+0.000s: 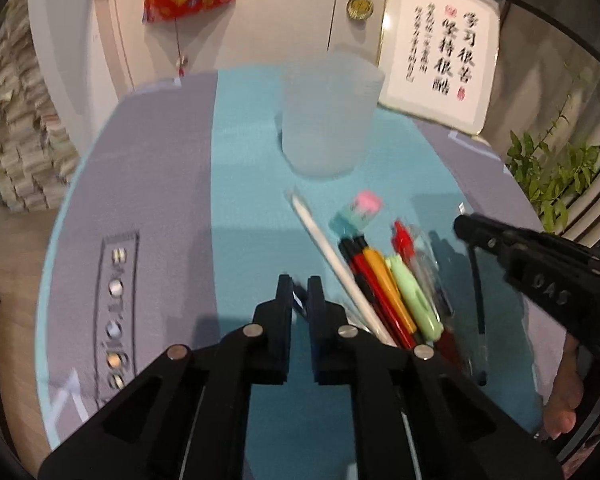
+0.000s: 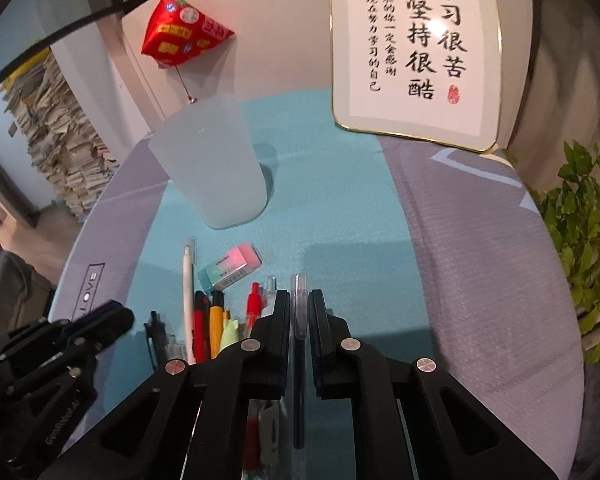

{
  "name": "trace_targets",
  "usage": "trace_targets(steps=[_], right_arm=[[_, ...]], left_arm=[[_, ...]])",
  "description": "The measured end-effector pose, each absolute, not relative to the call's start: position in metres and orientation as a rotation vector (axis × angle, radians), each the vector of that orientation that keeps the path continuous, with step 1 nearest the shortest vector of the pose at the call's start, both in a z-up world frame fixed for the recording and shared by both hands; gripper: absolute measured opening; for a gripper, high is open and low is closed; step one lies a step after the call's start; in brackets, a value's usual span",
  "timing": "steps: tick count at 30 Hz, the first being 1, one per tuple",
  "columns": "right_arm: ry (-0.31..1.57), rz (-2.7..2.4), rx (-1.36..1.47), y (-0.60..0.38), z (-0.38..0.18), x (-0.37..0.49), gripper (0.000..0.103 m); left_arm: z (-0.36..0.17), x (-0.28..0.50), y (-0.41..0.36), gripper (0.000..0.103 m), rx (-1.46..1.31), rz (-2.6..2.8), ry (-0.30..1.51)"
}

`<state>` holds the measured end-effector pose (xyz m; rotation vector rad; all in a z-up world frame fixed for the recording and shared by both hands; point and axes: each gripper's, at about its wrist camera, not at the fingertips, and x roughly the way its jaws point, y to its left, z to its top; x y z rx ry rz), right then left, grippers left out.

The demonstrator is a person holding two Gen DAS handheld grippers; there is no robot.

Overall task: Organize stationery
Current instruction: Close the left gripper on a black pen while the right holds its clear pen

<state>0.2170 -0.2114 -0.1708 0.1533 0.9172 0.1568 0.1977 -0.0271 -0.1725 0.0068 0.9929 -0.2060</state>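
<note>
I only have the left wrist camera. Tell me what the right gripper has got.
Observer: The right gripper is shut on a slim pen, and its clear cap pokes out past the fingertips.
Operator: Describe how it sits in the jaws.
Observer: It sits lengthwise along the fingers, with the dark barrel running back under the camera.
Operator: Give me the cup from that side.
Observer: The frosted cup stands upright ahead and to the left of that gripper, beyond the pink-and-green eraser and apart from it.
</note>
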Motion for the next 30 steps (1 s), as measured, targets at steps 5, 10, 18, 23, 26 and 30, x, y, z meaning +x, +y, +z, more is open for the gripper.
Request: trace_targets(steps=[5, 10, 18, 23, 26, 30], right_arm=[[0.901, 0.152, 0.184, -0.215, -0.165, 0.209, 0.010], [0.882, 0.140, 0.204, -0.227, -0.160, 0.202, 0.010], [0.912, 0.129, 0.243, -0.240, -0.169, 0.210, 0.010], [0.916, 0.125, 0.234, -0.241, -0.172, 0.210, 0.010], [0.918, 0.128, 0.233, -0.240, -0.172, 0.211, 0.010], [0.919, 0.136, 0.234, -0.239, -0.173, 0.213, 0.010]], left_arm=[[-0.182, 0.197, -0.035, 0.029, -0.007, -0.191, 1.058], [-0.185, 0.201, -0.040, 0.030, 0.003, -0.177, 1.064], [-0.185, 0.212, -0.046, 0.008, 0.054, -0.238, 1.004], [-0.185, 0.219, -0.043, 0.006, 0.137, -0.260, 0.996], [-0.186, 0.221, -0.032, 0.007, 0.140, -0.242, 1.031], [-0.187, 0.217, -0.024, 0.013, 0.084, -0.248, 1.060]])
